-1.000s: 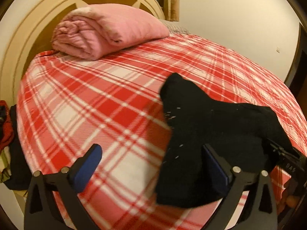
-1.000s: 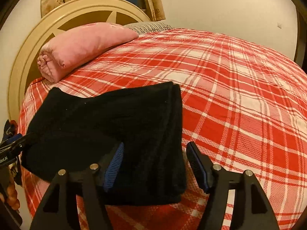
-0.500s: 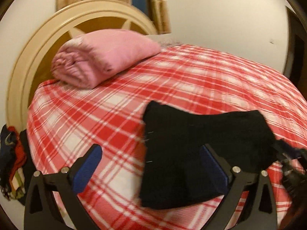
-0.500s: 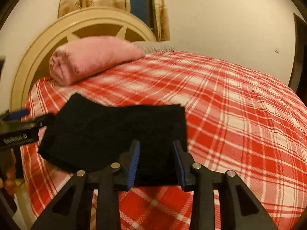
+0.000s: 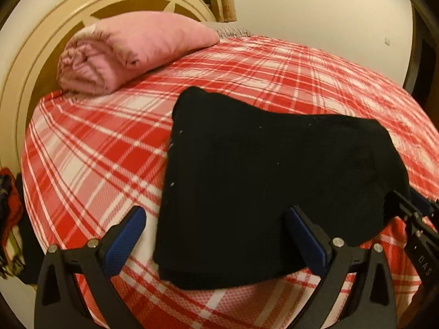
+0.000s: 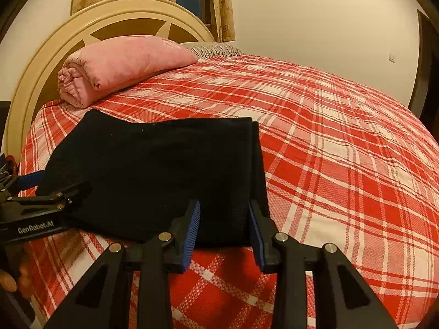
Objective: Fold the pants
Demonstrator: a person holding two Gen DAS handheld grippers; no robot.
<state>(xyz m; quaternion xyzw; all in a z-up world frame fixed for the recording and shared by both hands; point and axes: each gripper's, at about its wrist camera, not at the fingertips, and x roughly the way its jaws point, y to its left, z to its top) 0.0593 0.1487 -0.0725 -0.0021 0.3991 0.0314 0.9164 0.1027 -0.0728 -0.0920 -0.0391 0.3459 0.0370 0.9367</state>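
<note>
black pants lay folded on the plaid bed — left gripper spread wide at their near edge, right gripper narrower, gripping nothing.

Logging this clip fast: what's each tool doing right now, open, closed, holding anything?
Left tool: open wide, holding nothing; the folded black pants lie between its fingers.
Right tool: open, narrower gap, at the pants' near edge, gripping nothing.

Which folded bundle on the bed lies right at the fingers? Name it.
The black pants, folded flat on the plaid bedspread directly ahead of both grippers. The other bundle, the pink blanket, is a thick roll far back against the headboard.
</note>
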